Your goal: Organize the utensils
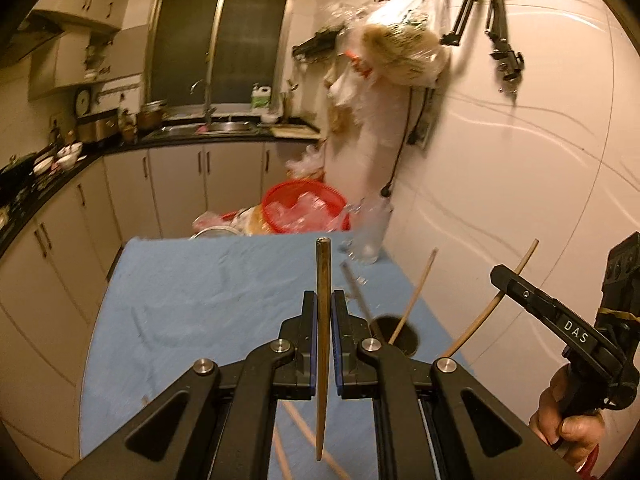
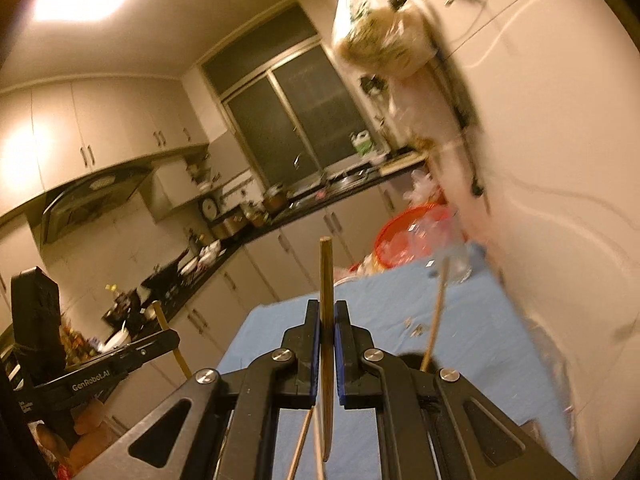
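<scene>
Red basket [image 1: 304,204] behind blue tablecloth [image 1: 200,300]; blurred bag, possibly noodles [image 1: 404,54], hangs on wall.

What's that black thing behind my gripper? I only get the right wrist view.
Observer: A dark round holder; the left wrist view shows its open mouth, one pale chopstick leaning out.
Operator: Is anything written on my gripper?
Observer: Yes, the right gripper has DAS printed on its side.
Operator: Is the left one holding tight?
Observer: The left gripper is shut on a brown chopstick.
</scene>
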